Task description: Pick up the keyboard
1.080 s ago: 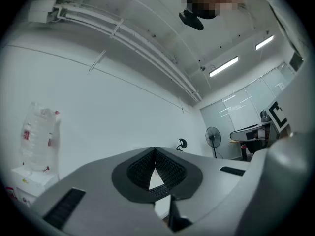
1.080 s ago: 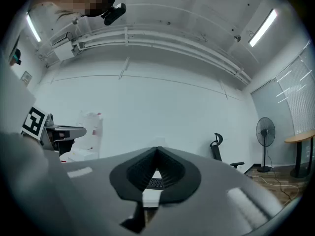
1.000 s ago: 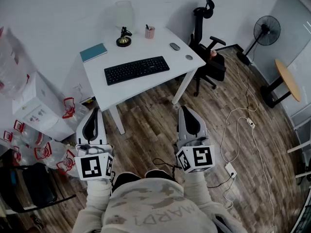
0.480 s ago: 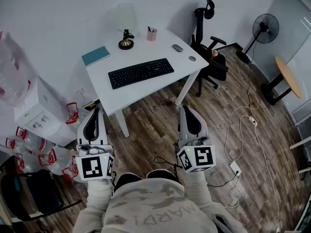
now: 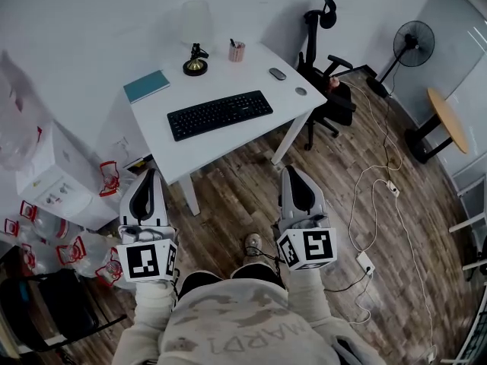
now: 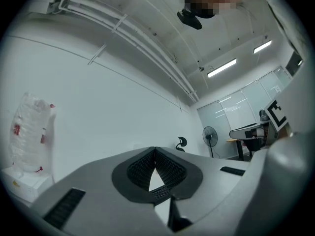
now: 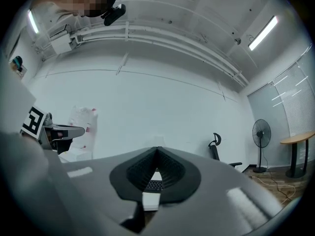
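A black keyboard (image 5: 219, 114) lies in the middle of a white desk (image 5: 176, 152), ahead of me. Both grippers hang over the wooden floor in front of the desk, well short of it. My left gripper (image 5: 147, 175) is shut and empty, pointing toward the desk's near left corner. My right gripper (image 5: 291, 171) is also shut and empty, near the desk's right leg. In the left gripper view the jaws (image 6: 155, 149) meet at the tips, with a sliver of keyboard (image 6: 160, 194) behind them. The right gripper view shows closed jaws (image 7: 157, 149) and the keyboard (image 7: 155, 185) through the gap.
On the desk stand a lamp (image 5: 195, 61), a teal notebook (image 5: 147, 85), a pen cup (image 5: 237, 51) and a mouse (image 5: 278, 74). A black office chair (image 5: 327, 97) is at its right, a fan (image 5: 413, 46) and floor cables (image 5: 373, 204) further right. A white unit (image 5: 53, 181) and bagged bottles sit at the left.
The desk has shifted slightly lower and right in the head view. A shoe has come into view between the grippers. Both grippers stay shut.
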### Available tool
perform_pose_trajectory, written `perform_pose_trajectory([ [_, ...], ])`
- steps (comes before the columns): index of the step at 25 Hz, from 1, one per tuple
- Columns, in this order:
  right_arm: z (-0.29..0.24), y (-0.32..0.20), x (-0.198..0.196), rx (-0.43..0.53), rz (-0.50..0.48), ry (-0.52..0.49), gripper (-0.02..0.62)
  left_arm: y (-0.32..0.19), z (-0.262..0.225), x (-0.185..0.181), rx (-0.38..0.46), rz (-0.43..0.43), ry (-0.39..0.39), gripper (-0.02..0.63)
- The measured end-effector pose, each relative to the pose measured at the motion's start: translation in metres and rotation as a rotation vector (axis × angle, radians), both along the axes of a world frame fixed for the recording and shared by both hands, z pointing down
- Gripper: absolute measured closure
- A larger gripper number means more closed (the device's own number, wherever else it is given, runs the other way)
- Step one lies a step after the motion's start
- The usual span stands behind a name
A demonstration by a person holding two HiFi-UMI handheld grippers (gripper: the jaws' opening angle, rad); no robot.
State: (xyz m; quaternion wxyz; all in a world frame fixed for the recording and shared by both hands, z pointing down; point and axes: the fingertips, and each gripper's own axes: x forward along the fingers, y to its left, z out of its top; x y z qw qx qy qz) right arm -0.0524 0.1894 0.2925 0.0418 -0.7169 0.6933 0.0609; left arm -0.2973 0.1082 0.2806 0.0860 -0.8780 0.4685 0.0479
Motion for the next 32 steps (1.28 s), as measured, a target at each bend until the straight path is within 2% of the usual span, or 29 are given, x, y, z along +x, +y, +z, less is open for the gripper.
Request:
perform_pose_trajectory([
  [6,0.0,-0.038,0.017,-0.013,-0.039,0.024,0.584,-0.034,-0.001,0.013,-0.014,-0.043,0.024,0.6],
  [23,-0.003,-0.149,0.126,-0.021,-0.119,0.019,0.586,-0.122,-0.007,0.118,-0.005,-0.113,0.009,0.6],
  [32,0.001,-0.202,0.167,-0.016,-0.191,0.018,0.586,-0.157,-0.004,0.152,-0.004,-0.198,0.001,0.6],
])
